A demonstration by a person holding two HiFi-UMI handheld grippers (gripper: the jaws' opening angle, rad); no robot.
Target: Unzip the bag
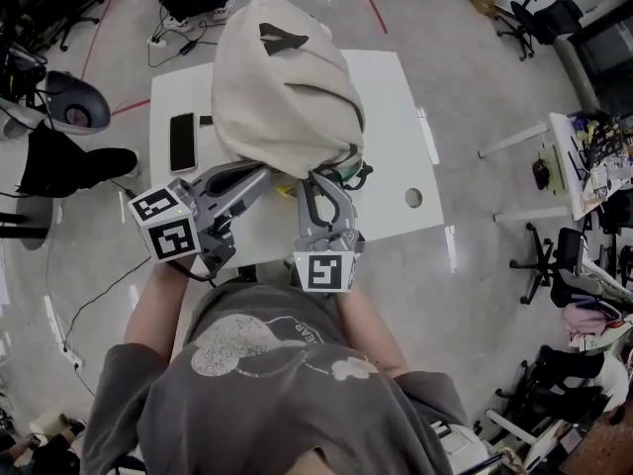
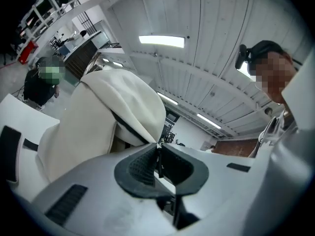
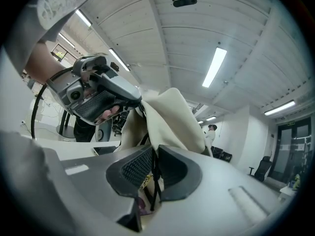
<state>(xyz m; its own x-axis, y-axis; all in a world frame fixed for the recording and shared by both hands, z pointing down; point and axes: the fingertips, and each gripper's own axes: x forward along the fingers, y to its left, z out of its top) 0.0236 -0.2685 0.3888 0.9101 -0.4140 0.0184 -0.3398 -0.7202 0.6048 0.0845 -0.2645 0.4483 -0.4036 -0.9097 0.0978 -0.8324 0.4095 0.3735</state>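
A cream fabric bag stands on the white table. My left gripper is shut on the bag's lower front edge, and a thin dark strip of that edge shows between its pads. From the right gripper view, the left gripper pinches the cream fabric. My right gripper sits just to the right of it at the bag's base. It is shut on a thin dark zip pull cord that hangs between its pads. The zip itself is mostly hidden.
A black phone lies on the table left of the bag. A round hole is near the table's right front corner. Office chairs, a cluttered desk and floor cables surround the table.
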